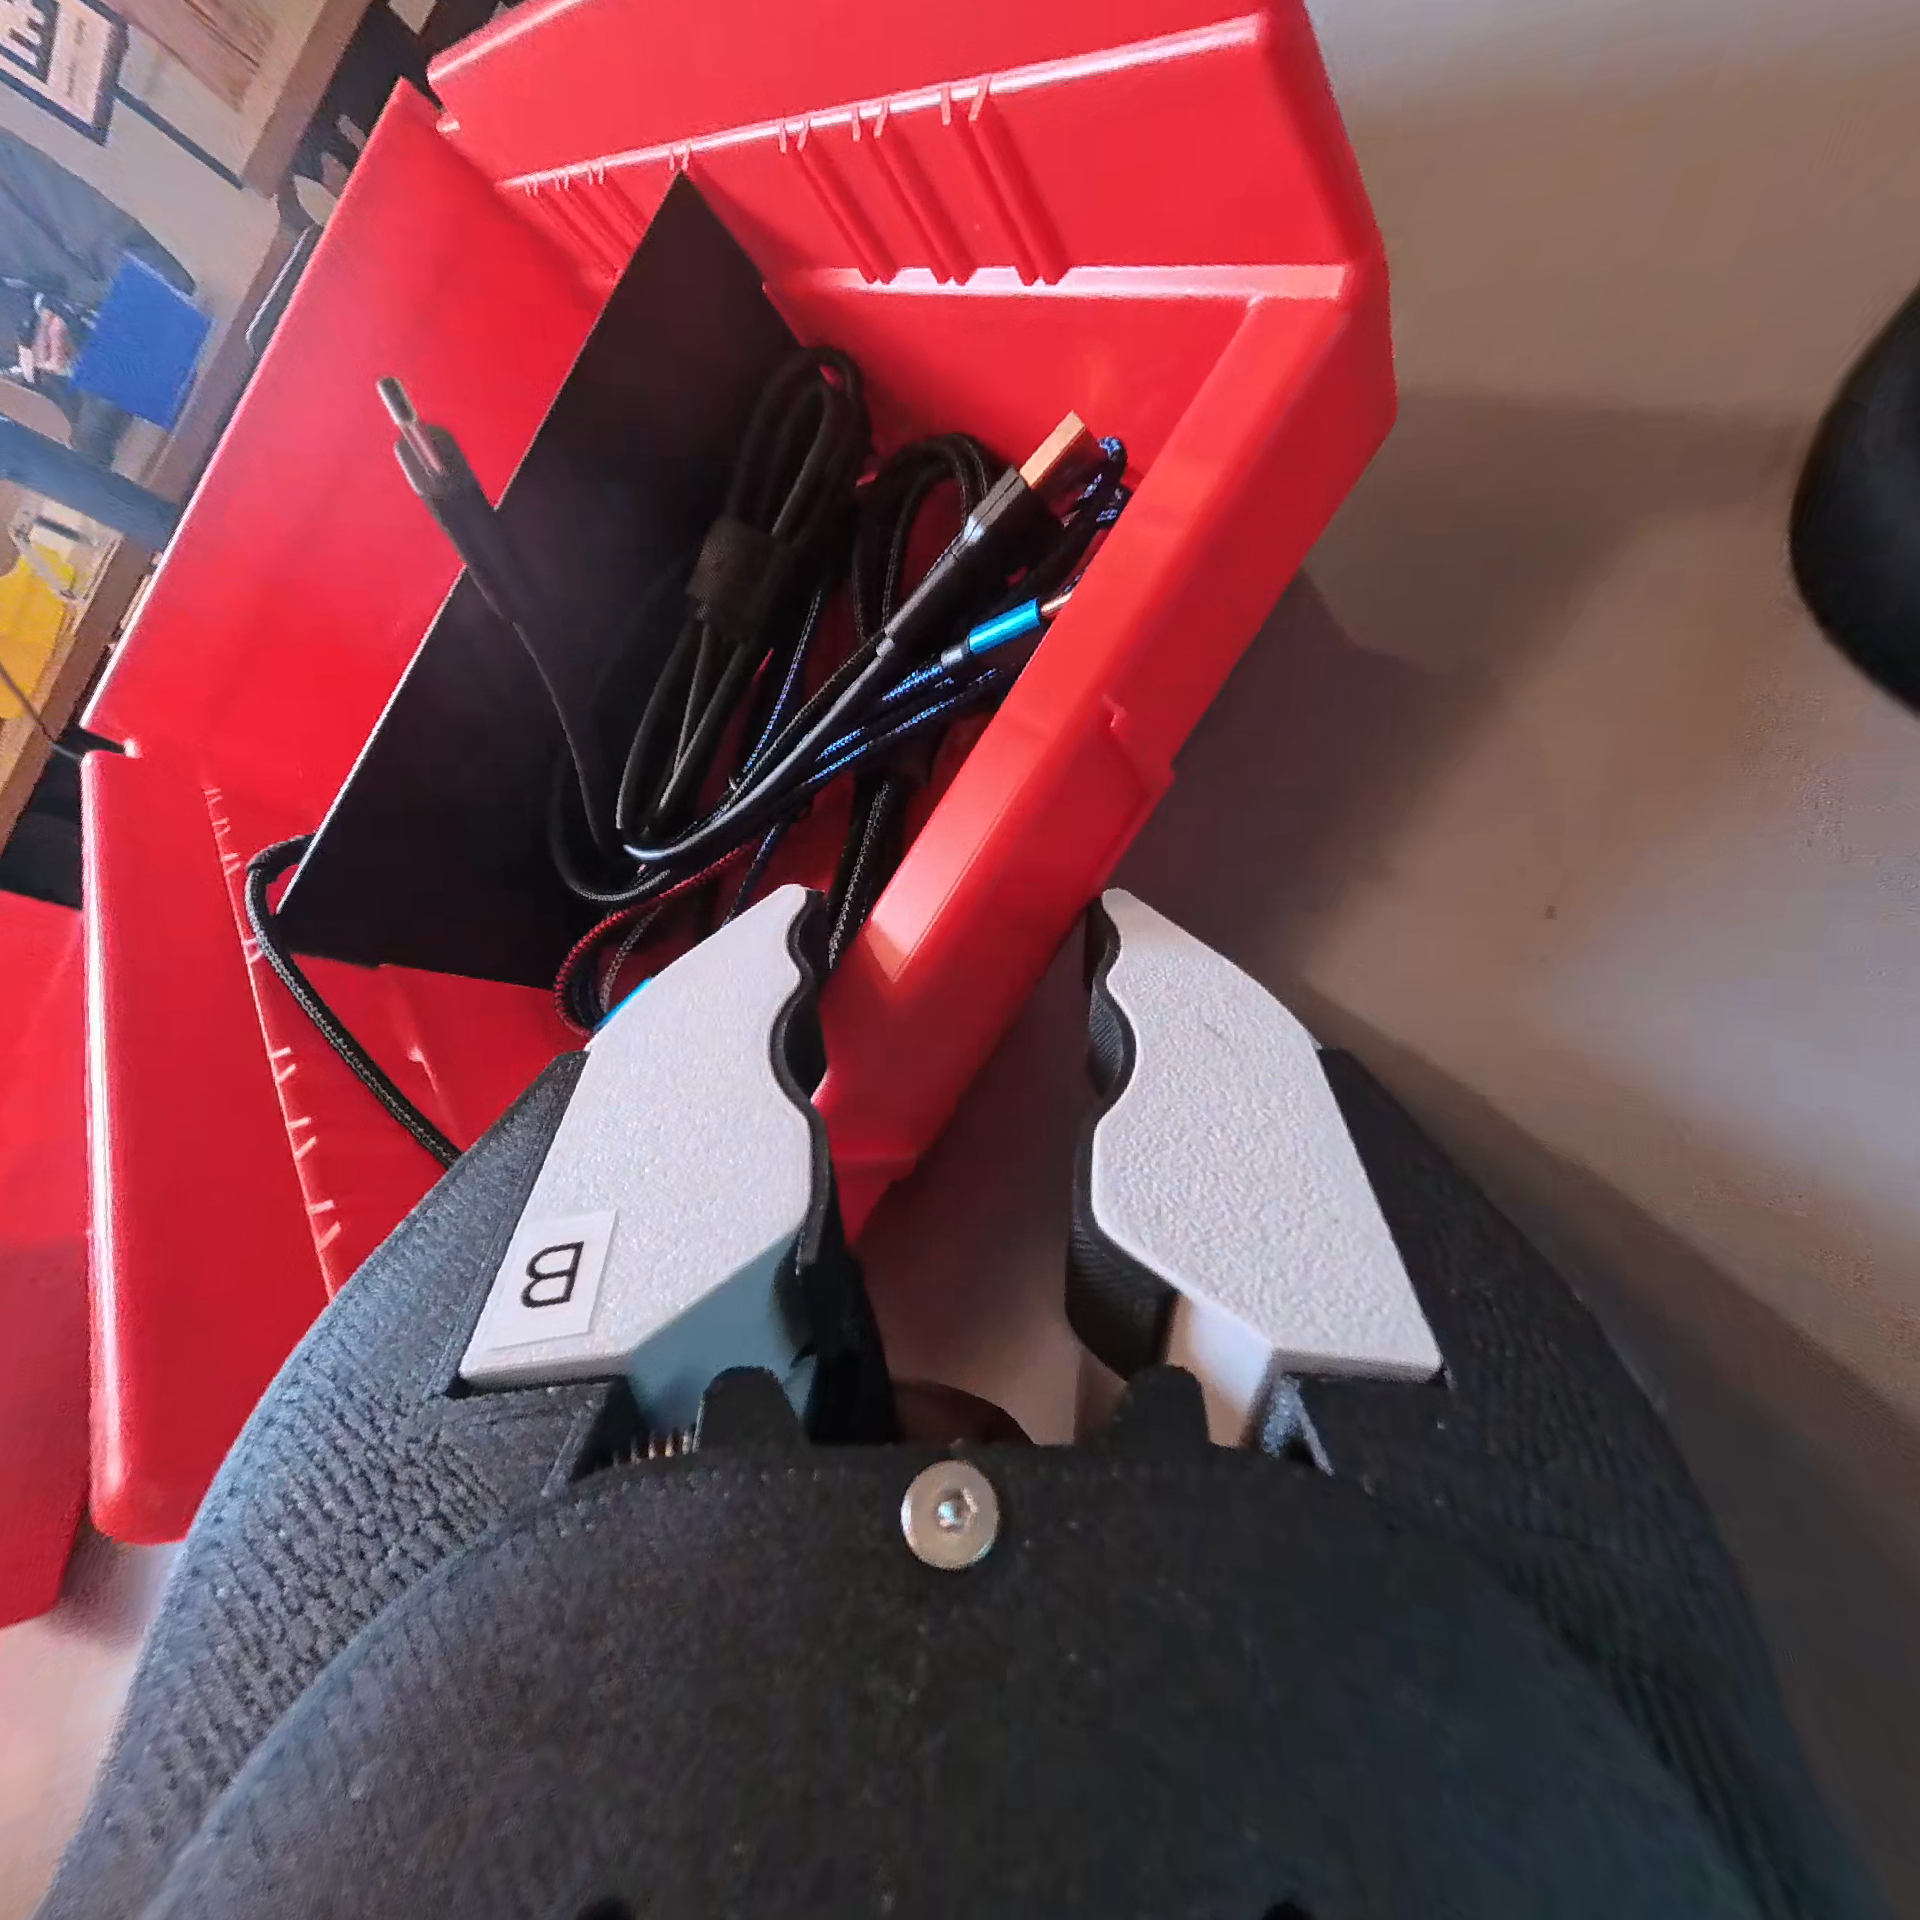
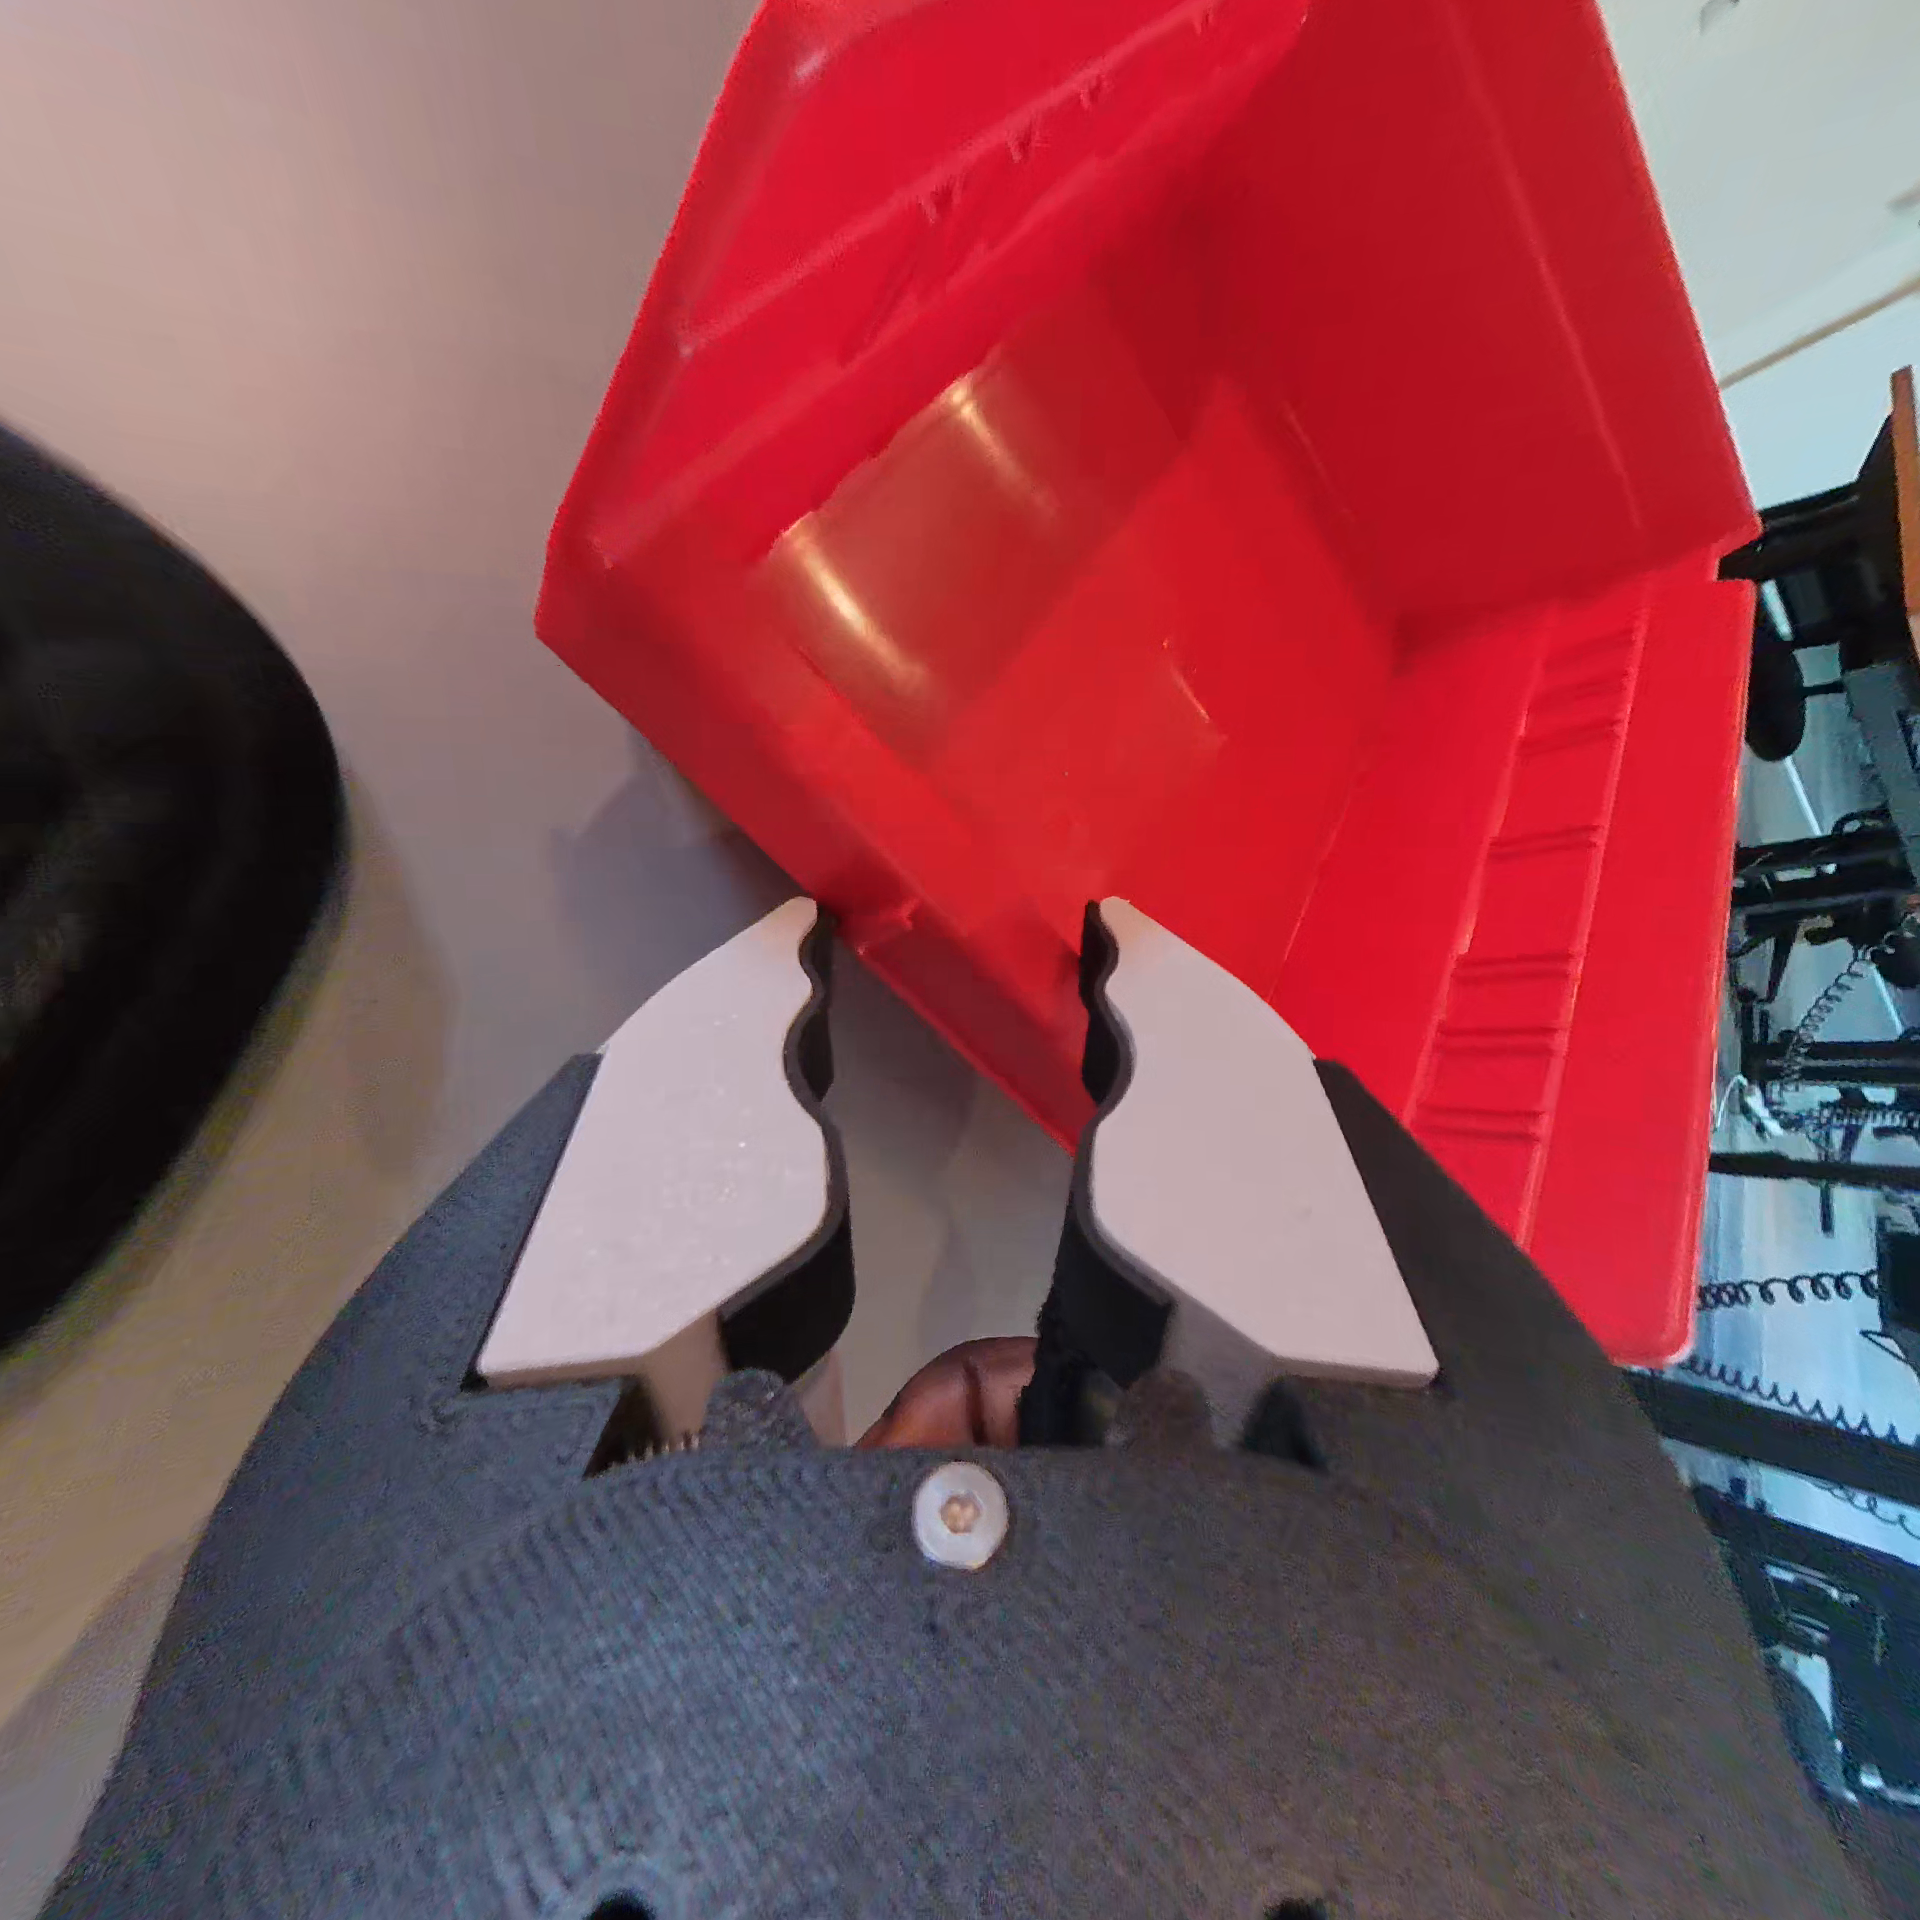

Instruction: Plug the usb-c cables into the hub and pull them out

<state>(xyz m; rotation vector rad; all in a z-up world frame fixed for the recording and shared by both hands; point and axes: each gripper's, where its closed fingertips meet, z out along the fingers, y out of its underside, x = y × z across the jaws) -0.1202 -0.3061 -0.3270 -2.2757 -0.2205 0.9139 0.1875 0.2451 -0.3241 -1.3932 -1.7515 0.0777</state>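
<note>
- Step: judged to be the opening reach; no cable picked, no hub in either view
- Left gripper (image 1: 951, 914) jaws apart, empty, straddling the near wall of the red bin (image 1: 1288, 436)
- USB cables (image 1: 790, 665) lie tangled inside, right of a black divider (image 1: 540, 665)
- Right gripper (image 2: 951, 920) parted, empty, at a second red bin (image 2: 1507, 727)
- Next: single out one plug
- White lettered sticker (image 1: 551, 1278) on a left finger

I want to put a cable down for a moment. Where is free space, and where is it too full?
Free: the grey table right of the red bin, and the bin's compartment left of the black divider, holding only one plug. Crowded: the compartment right of the divider, full of coiled cables, where the left tool straddles the bin's wall.
</note>
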